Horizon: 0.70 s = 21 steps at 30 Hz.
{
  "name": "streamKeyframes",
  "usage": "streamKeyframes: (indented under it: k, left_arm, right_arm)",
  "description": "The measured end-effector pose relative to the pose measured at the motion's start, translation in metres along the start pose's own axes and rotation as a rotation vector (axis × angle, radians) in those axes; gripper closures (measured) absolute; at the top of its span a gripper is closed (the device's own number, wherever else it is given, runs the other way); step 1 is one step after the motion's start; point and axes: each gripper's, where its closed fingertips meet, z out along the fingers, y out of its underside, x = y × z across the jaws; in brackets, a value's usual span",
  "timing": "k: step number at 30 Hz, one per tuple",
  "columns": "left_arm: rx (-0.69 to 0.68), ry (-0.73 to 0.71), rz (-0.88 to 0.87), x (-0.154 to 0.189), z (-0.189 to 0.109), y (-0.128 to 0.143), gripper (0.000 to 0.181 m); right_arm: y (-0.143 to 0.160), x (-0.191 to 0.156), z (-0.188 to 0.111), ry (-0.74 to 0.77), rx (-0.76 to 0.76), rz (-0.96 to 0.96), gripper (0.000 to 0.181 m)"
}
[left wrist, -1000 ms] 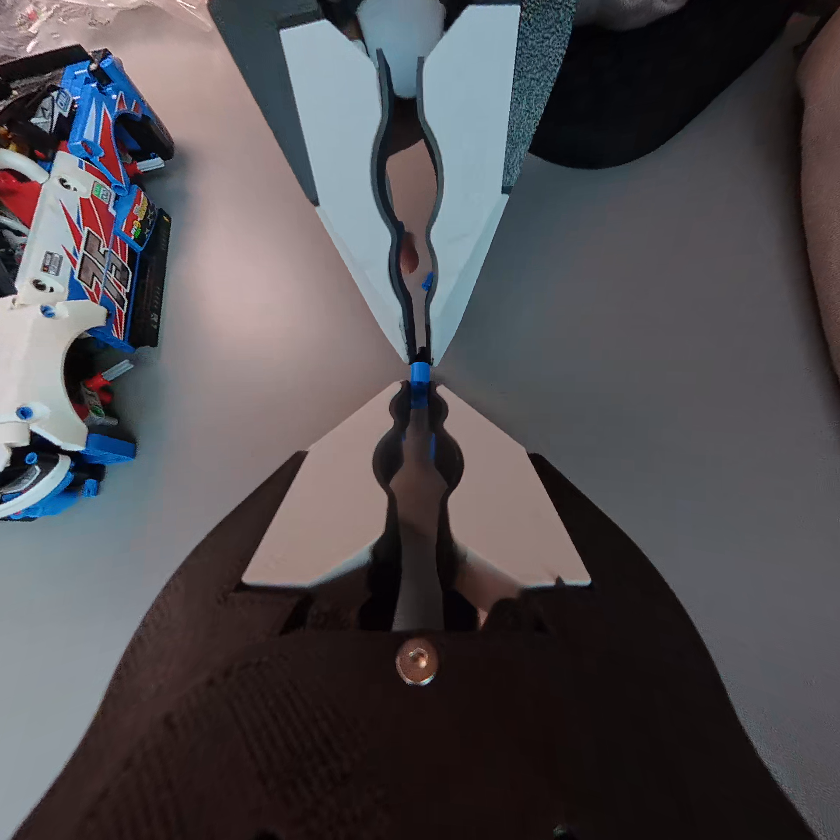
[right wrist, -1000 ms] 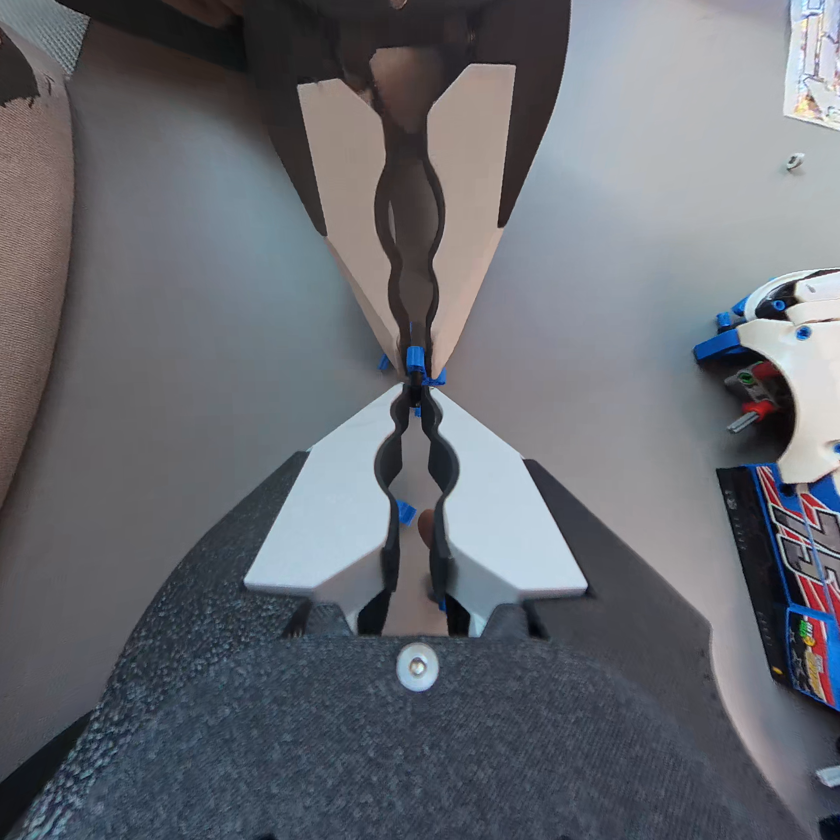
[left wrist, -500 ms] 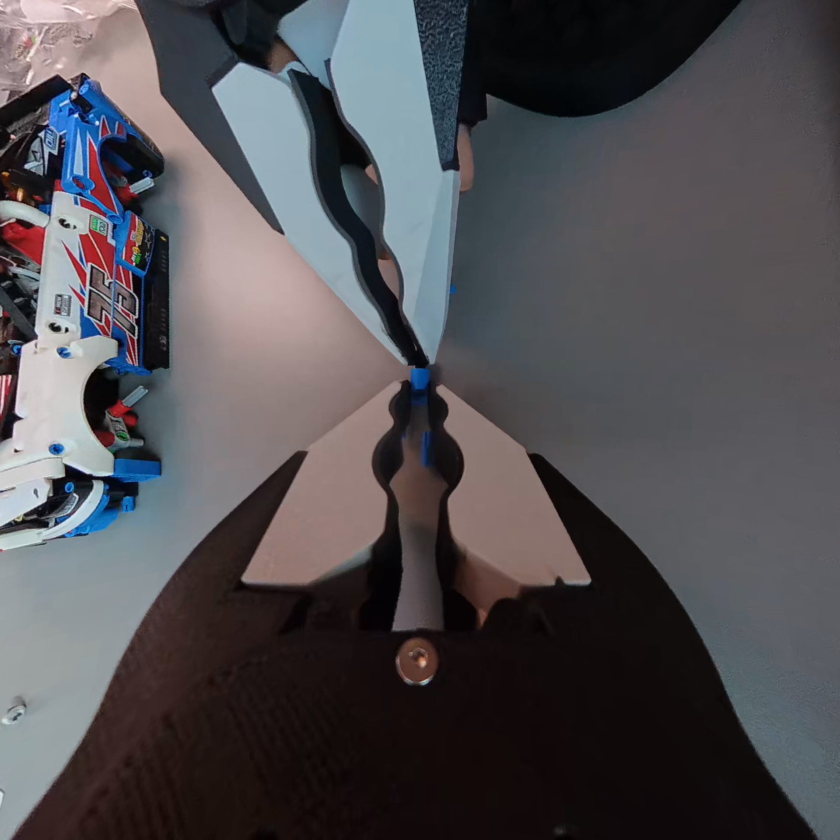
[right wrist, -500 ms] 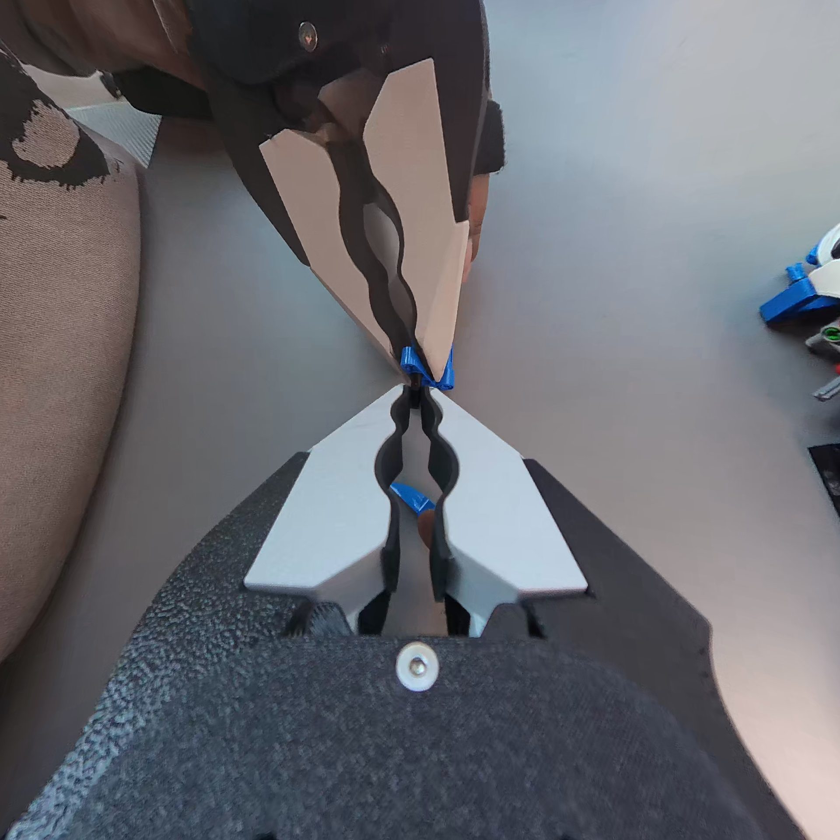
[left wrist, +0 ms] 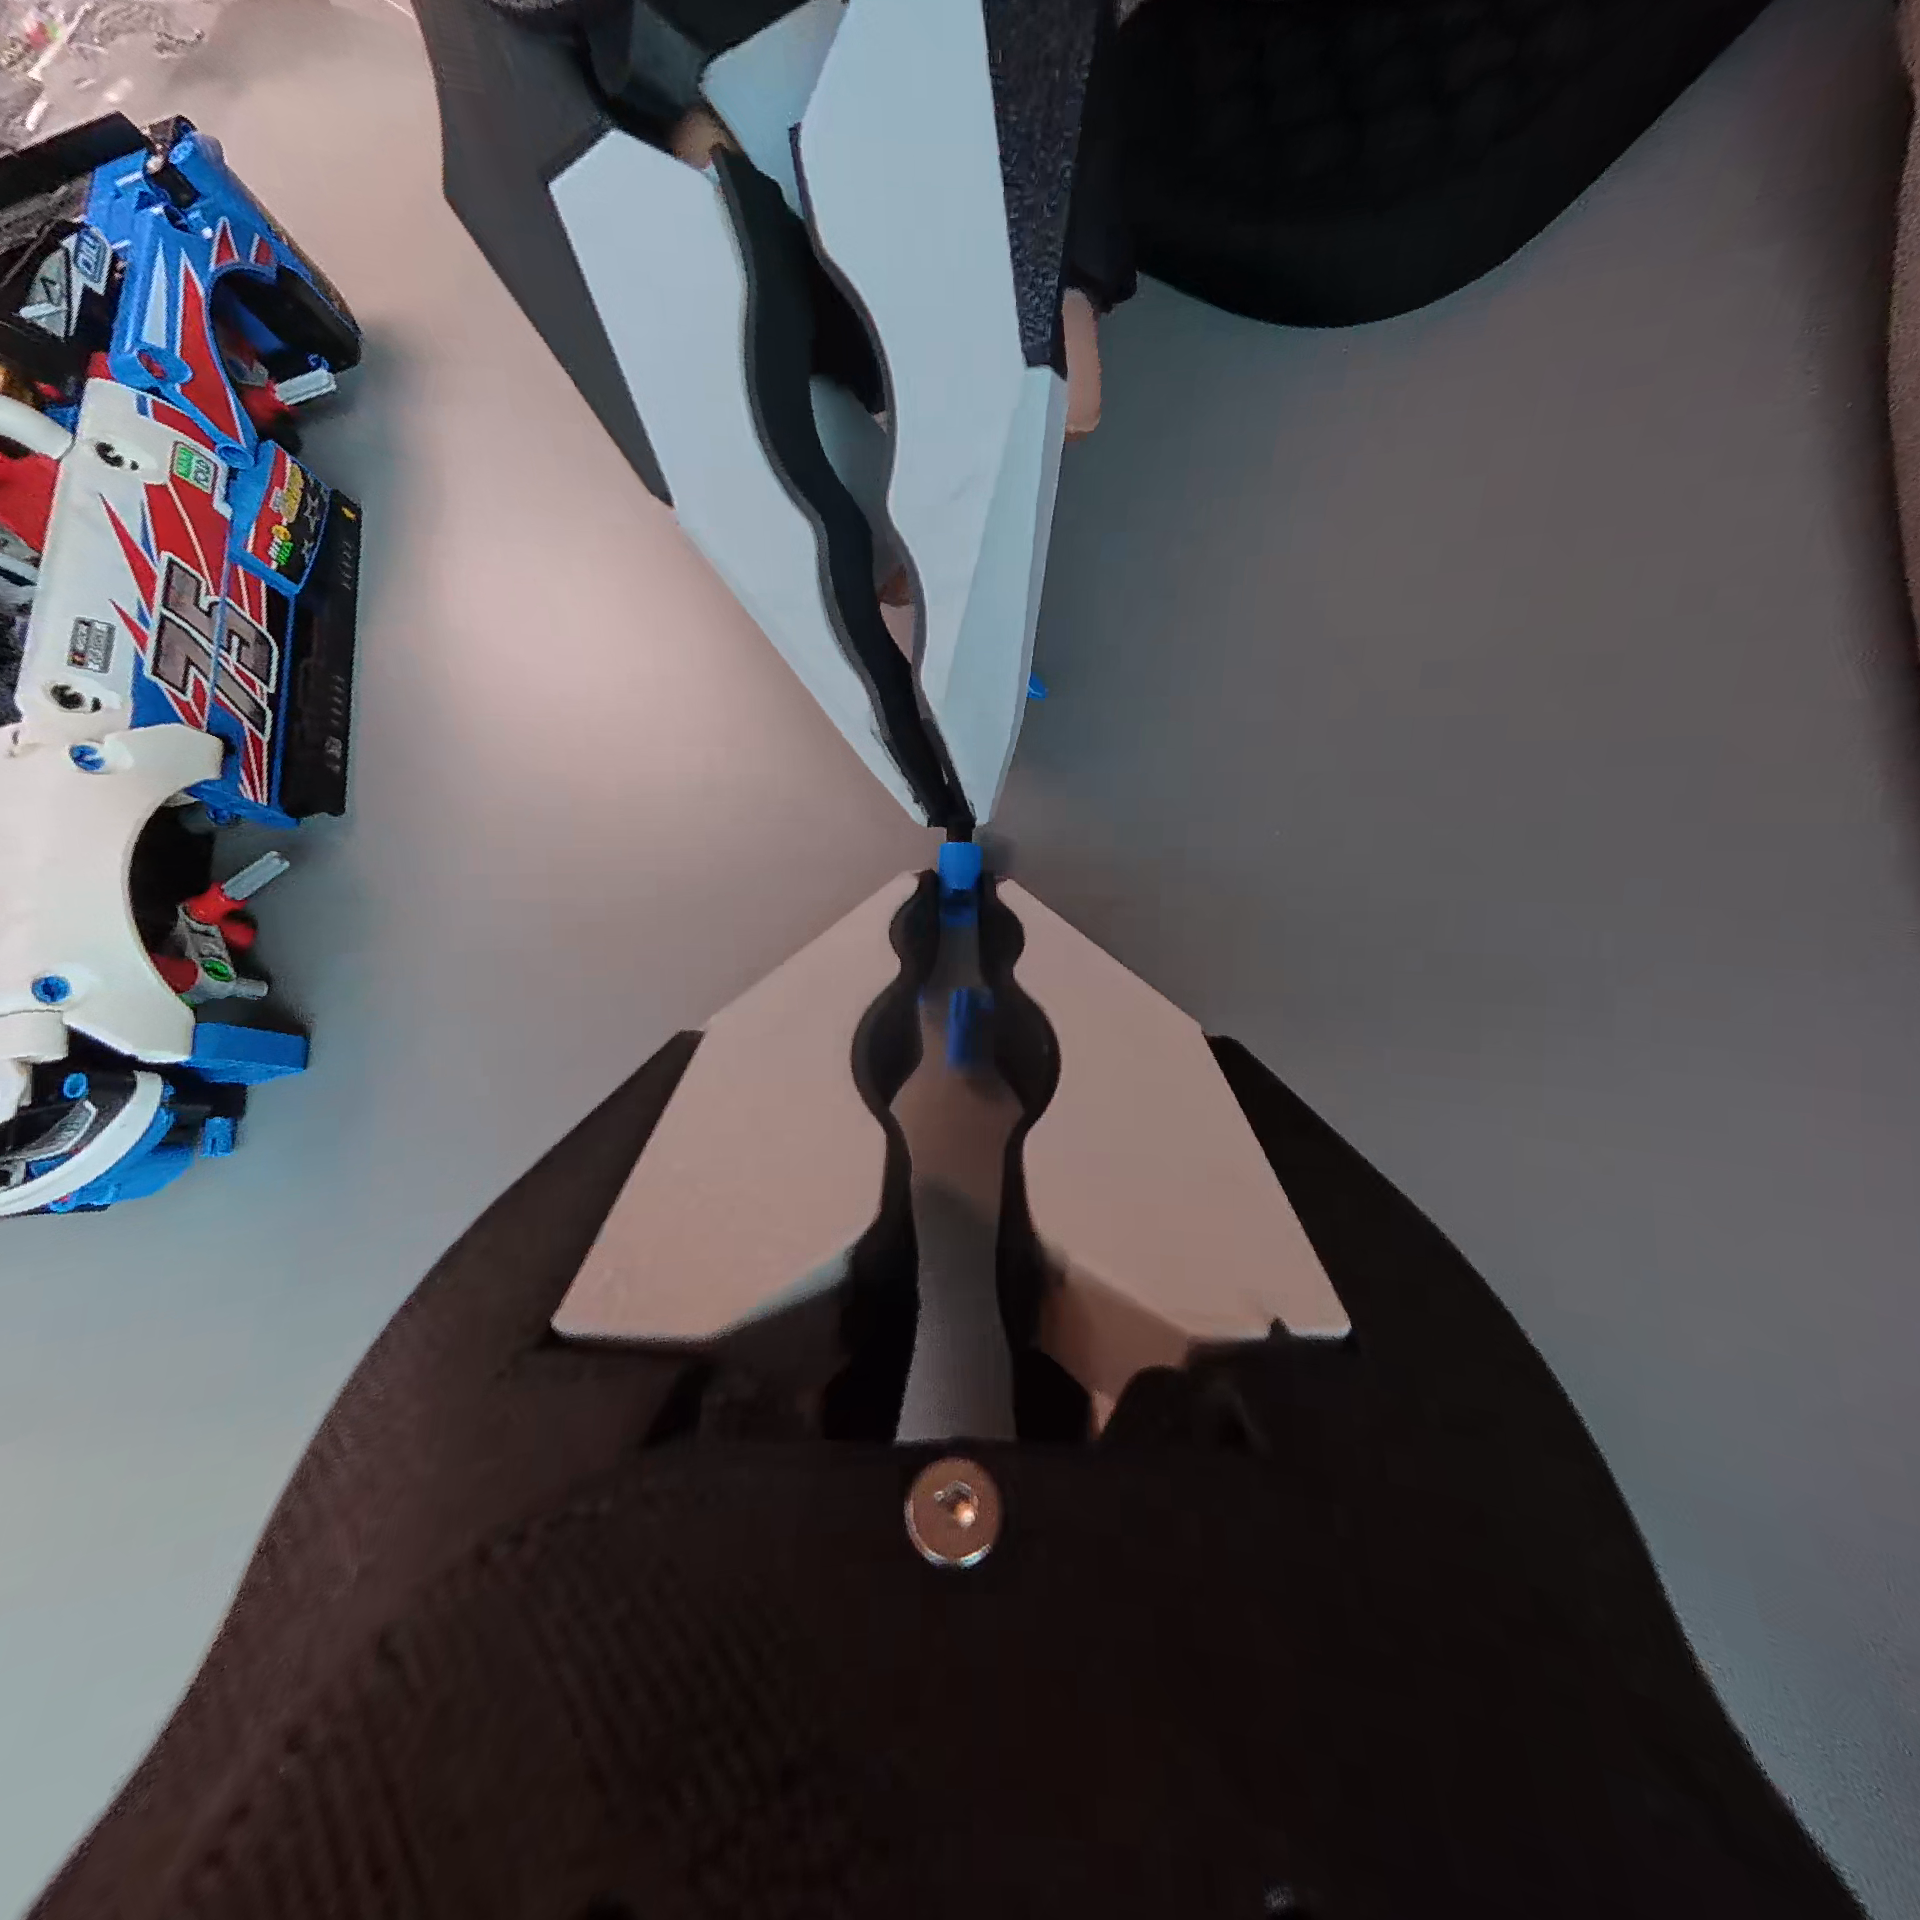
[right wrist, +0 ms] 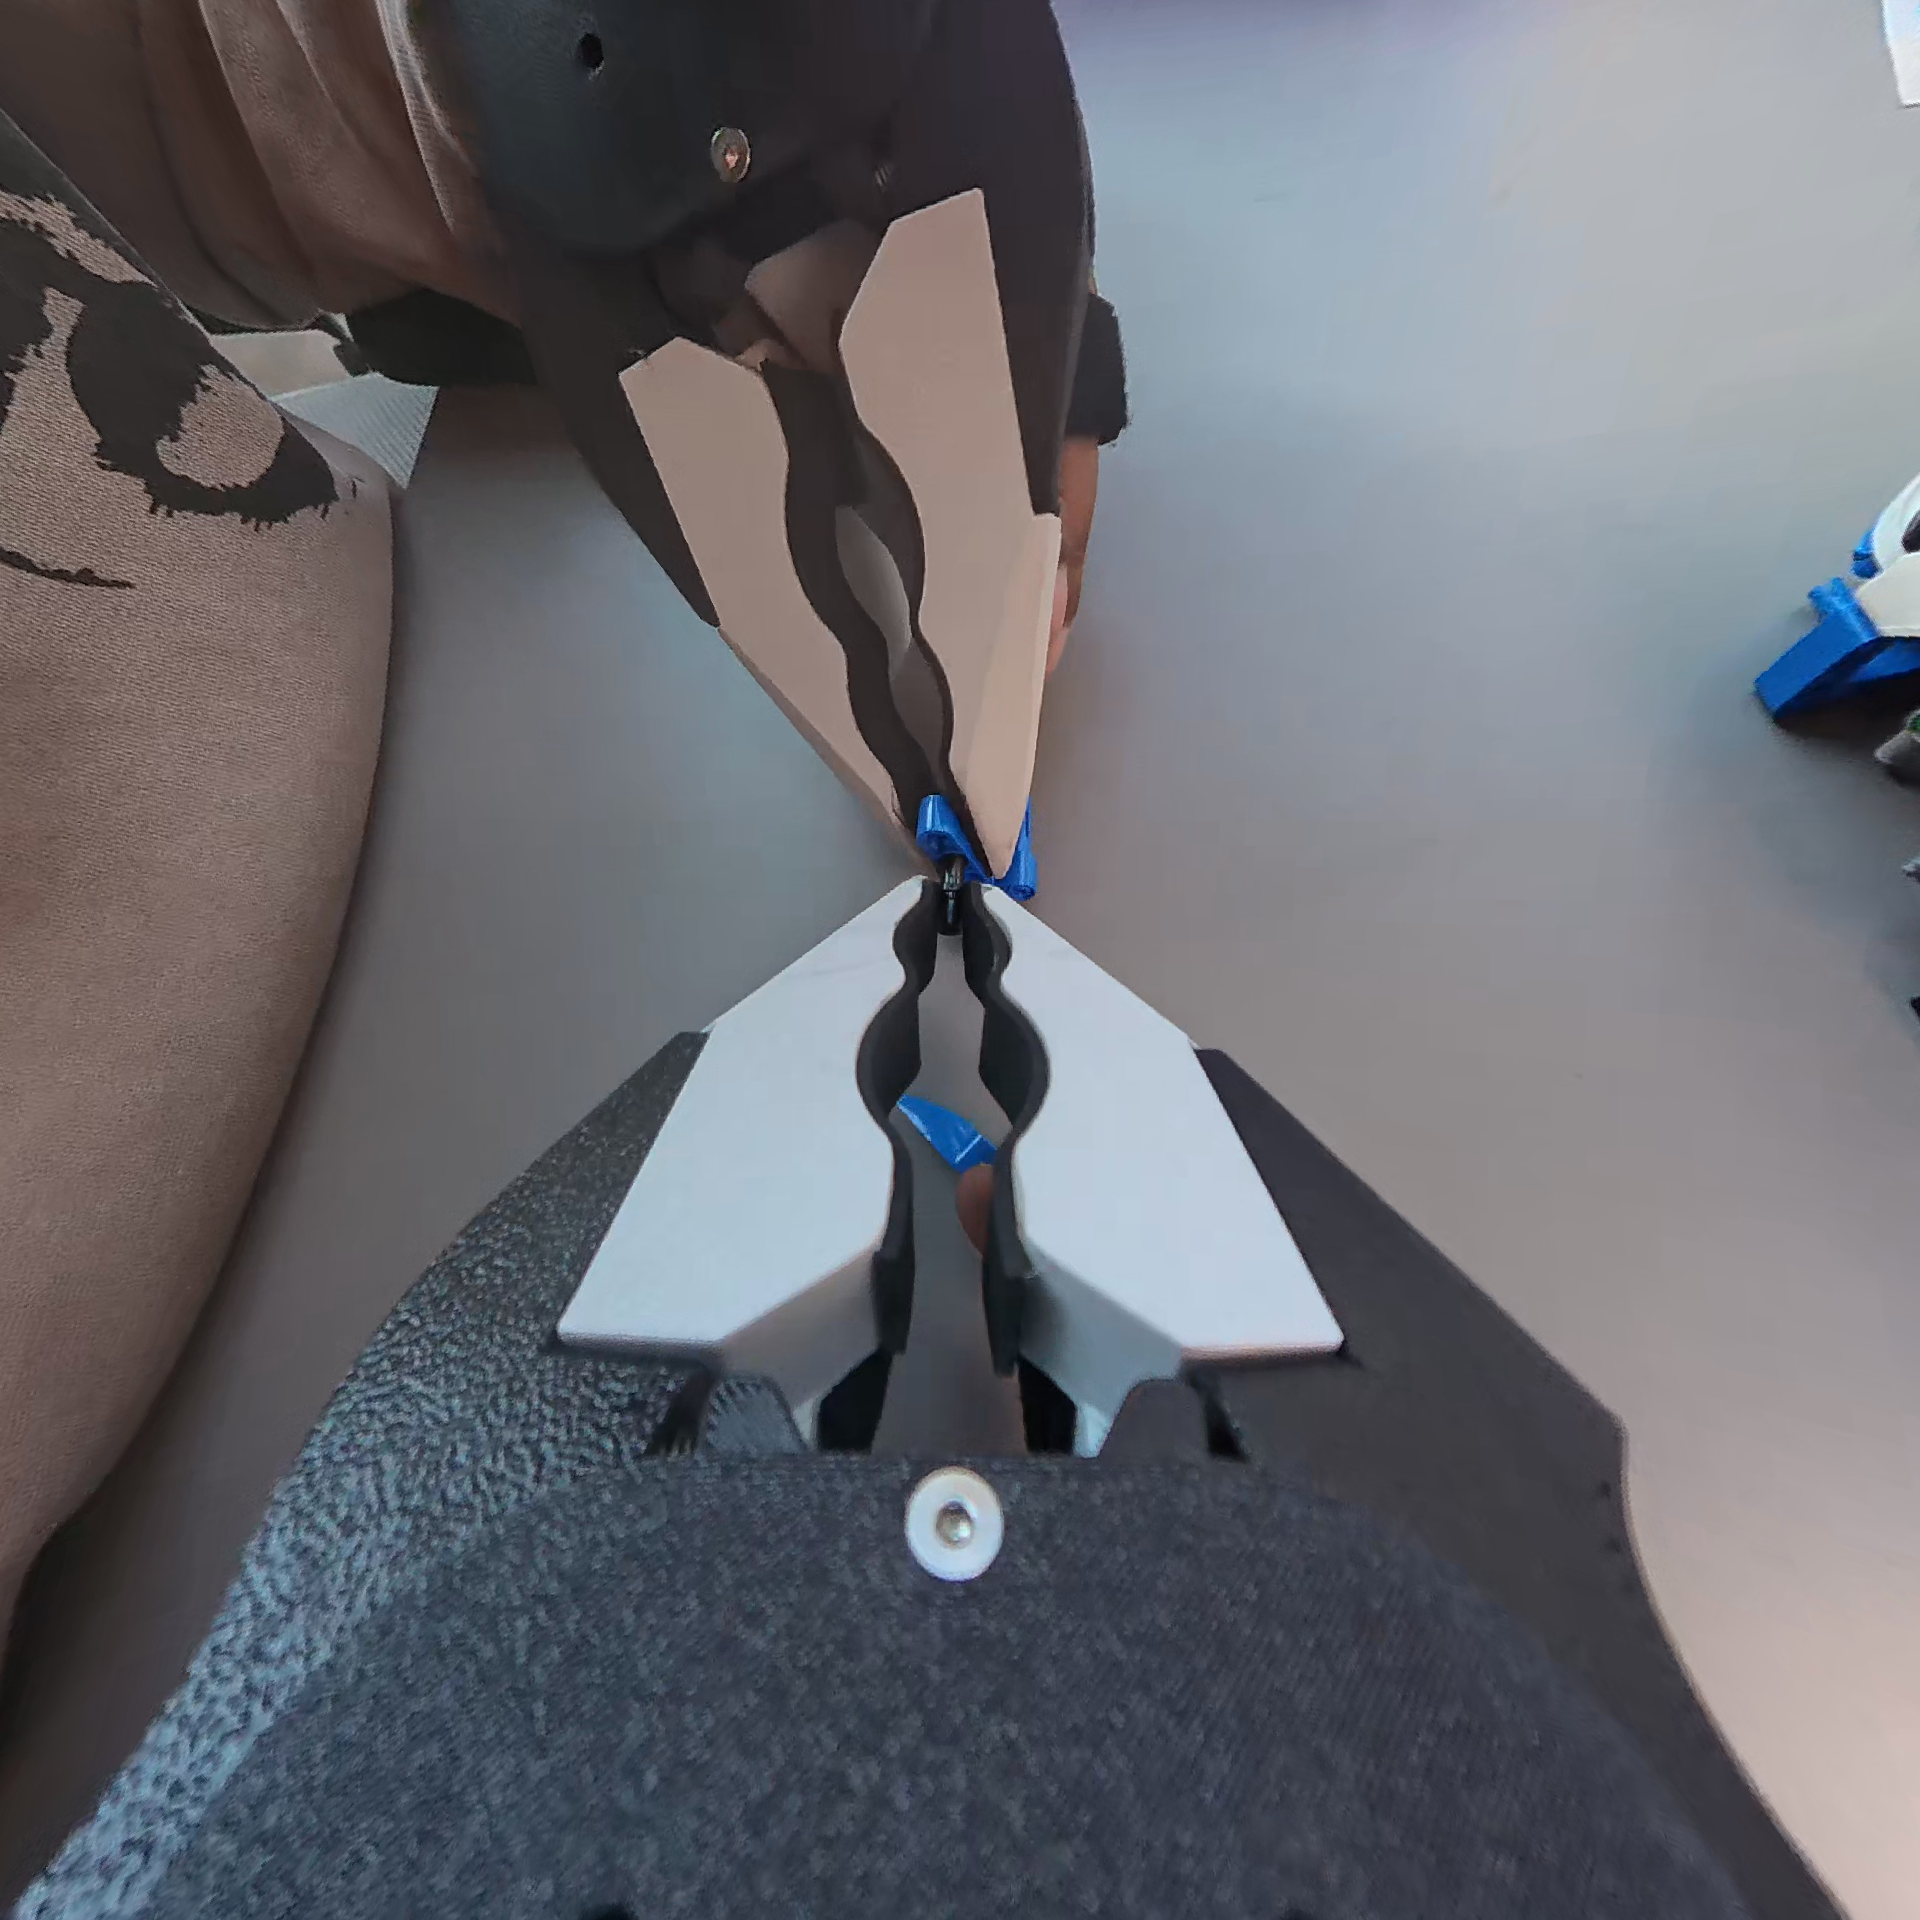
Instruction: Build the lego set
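Note:
My left gripper (left wrist: 958, 888) is shut on a small blue lego piece (left wrist: 958, 864) that sticks out past its tips. My right gripper (right wrist: 951, 902) is shut on a tiny black pin (right wrist: 950, 896). The two grippers meet tip to tip above the grey table, with the pin touching the blue piece (right wrist: 940, 816). In the left wrist view the right gripper (left wrist: 951, 821) comes in tilted from the top. In the right wrist view the left gripper (right wrist: 961, 844) comes in from the top. The partly built blue, white and red lego car (left wrist: 156, 644) lies at the left.
A loose blue piece (right wrist: 951, 1127) shows on the table between my right fingers. The car's blue end (right wrist: 1839, 655) is at the right edge. A person's brown sleeve (right wrist: 156, 883) fills the left side. A dark garment (left wrist: 1351, 156) lies at the top. The grippers are tip to tip, or close to it. The dark garment (left wrist: 1351, 156) is about equally far from each gripper, around 15 cm.
The grippers have stayed tip to tip on the pieces while tilting relative to each other. The right wrist view has swung left, so the car has slid mostly out of it.

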Motion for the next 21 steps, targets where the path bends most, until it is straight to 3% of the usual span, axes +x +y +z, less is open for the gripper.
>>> streamKeyframes:
  k: [7, 21]
  left_arm:
    - [0.013, 0.018, -0.036, 0.0008, 0.0003, -0.0008, 0.176]
    - [-0.009, -0.052, 0.084, -0.0014, 0.0002, -0.0036, 0.177]
  right_arm:
    - [0.0019, -0.0001, 0.0039, 0.03, -0.034, -0.048, 0.18]
    - [0.0087, 0.0034, 0.0023, 0.056, -0.104, -0.013, 0.18]
